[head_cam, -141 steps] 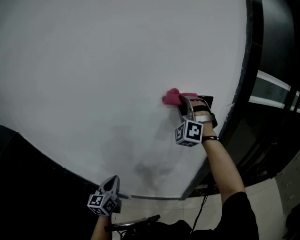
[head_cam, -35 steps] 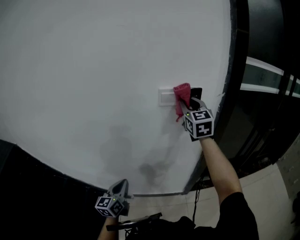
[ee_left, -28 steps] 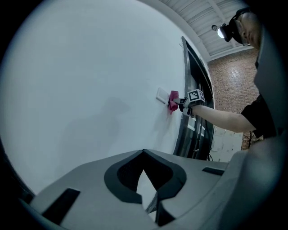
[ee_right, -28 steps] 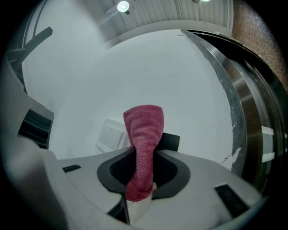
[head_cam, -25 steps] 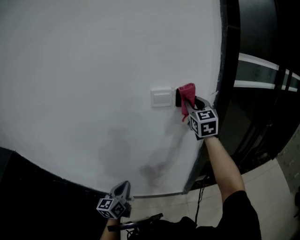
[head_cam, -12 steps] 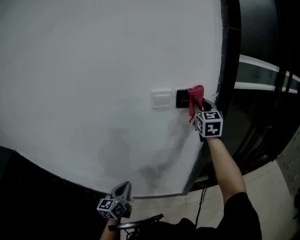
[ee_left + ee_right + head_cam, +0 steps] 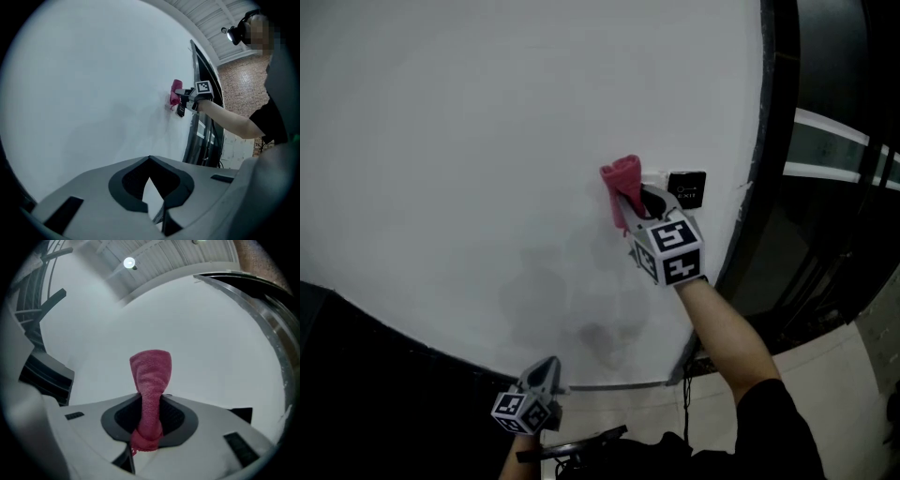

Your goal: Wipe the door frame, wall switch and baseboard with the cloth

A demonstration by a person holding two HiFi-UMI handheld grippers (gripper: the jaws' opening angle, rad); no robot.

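The cloth [image 7: 623, 187], a pink towel bunched into a roll, is pinched between the jaws of the right gripper [image 7: 642, 202]. In the right gripper view the jaws are seen closed on the cloth's lower part [image 7: 150, 385], while its free end stands out past the tips toward 12 o'clock. In the head view the cloth is pressed flat against the white wall [image 7: 487, 141], just above the middle of the picture. A sliver of the white switch [image 7: 654, 178] is seen at the cloth's 3 o'clock, touching it, and most of the switch is covered. A small black plate [image 7: 687, 187] is set just beyond at 3 o'clock. The dark door frame [image 7: 764, 141] runs up the wall's edge further toward 3 o'clock, apart from the cloth. The person's bare forearm [image 7: 722, 328] reaches in from 5 o'clock. The left gripper [image 7: 542, 370] is held low at 7 o'clock, well apart from the cloth. In its own view its jaws [image 7: 152, 187] are closed at the tips with nothing held. A pale strip, seemingly the baseboard [image 7: 619, 385], lies at the wall's foot beside it.
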